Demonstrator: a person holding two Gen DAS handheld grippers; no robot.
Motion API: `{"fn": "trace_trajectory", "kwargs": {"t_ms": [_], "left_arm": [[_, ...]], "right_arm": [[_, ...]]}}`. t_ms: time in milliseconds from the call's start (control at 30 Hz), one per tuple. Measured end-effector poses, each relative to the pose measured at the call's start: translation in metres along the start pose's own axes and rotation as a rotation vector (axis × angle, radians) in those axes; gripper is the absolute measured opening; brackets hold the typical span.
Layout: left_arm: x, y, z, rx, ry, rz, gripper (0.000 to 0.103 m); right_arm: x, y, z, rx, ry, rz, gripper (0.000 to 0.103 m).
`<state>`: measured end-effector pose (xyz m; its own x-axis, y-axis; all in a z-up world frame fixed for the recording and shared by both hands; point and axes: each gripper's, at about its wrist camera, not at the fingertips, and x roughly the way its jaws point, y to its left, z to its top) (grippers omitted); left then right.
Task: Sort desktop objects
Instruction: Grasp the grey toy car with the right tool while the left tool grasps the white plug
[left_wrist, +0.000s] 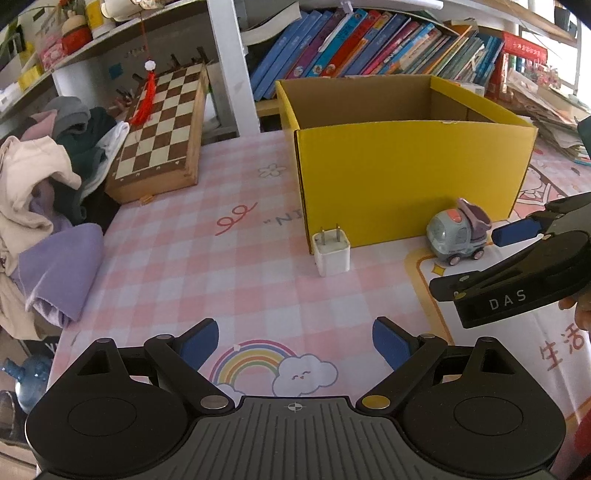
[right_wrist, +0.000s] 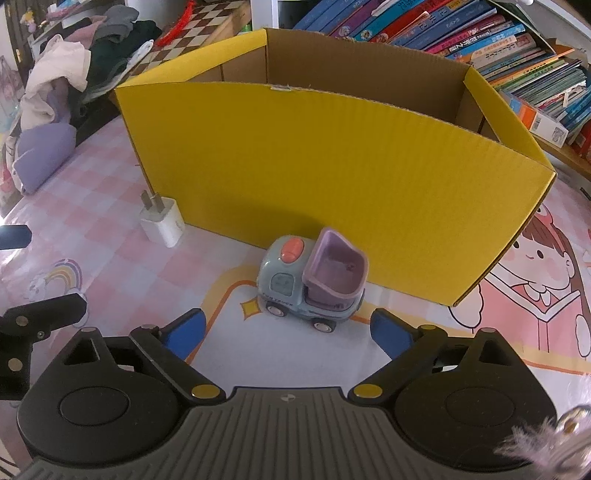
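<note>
A yellow cardboard box stands open-topped on the pink checked tablecloth; it also shows in the right wrist view. A white plug adapter stands by the box's front left corner, also in the right wrist view. A small grey-blue toy dump truck with a purple bed sits in front of the box, close ahead in the right wrist view. My left gripper is open and empty, short of the adapter. My right gripper is open, just short of the truck; it shows from the side in the left wrist view.
A chessboard box leans at the back left beside a pile of clothes. A shelf of books runs behind the yellow box. The table's left edge falls off near the clothes.
</note>
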<state>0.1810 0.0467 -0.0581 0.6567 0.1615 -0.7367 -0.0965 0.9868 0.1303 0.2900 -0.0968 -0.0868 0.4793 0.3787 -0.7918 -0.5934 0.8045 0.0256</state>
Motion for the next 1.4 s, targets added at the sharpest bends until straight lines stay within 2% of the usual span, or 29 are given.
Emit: {"fn": "trace_trajectory", "kwargs": {"t_ms": [33,267,433,500,600,700,833,867,900,1300,1400], "left_arm": [[0.001,-0.001,0.001,0.002,0.0,0.0,0.093],[0.011,-0.006,0.008,0.015,-0.002,0.003,0.093],[0.019,-0.01,0.014,0.021,-0.007,0.001,0.093],[0.022,-0.011,0.018,0.022,-0.015,-0.005,0.093],[0.029,-0.014,0.023,0.026,-0.028,-0.011,0.093],[0.036,-0.015,0.028,0.025,-0.025,-0.022,0.092],[0.044,-0.014,0.031,0.019,-0.011,-0.028,0.092],[0.046,-0.014,0.032,0.018,-0.007,-0.029,0.092],[0.048,-0.014,0.033,0.013,-0.004,-0.032,0.091],[0.066,-0.015,0.043,-0.034,-0.001,-0.064,0.09],[0.071,-0.016,0.045,-0.039,0.002,-0.067,0.084]], "right_arm": [[0.001,-0.001,0.001,-0.001,-0.001,0.0,0.09],[0.005,-0.004,0.004,-0.003,-0.019,0.005,0.08],[0.005,-0.009,0.005,-0.001,-0.041,-0.004,0.065],[0.005,-0.011,0.006,0.002,-0.042,0.0,0.065],[0.007,-0.011,0.008,-0.005,-0.038,0.003,0.071],[0.01,-0.01,0.01,-0.007,-0.039,0.002,0.071],[0.013,-0.011,0.012,0.006,-0.049,-0.005,0.069],[0.013,-0.011,0.012,0.005,-0.051,-0.006,0.068],[0.012,-0.011,0.012,0.003,-0.053,-0.008,0.062],[-0.004,-0.023,0.006,0.019,-0.048,0.003,0.062],[-0.009,-0.026,0.003,0.025,-0.044,0.006,0.062]]}}
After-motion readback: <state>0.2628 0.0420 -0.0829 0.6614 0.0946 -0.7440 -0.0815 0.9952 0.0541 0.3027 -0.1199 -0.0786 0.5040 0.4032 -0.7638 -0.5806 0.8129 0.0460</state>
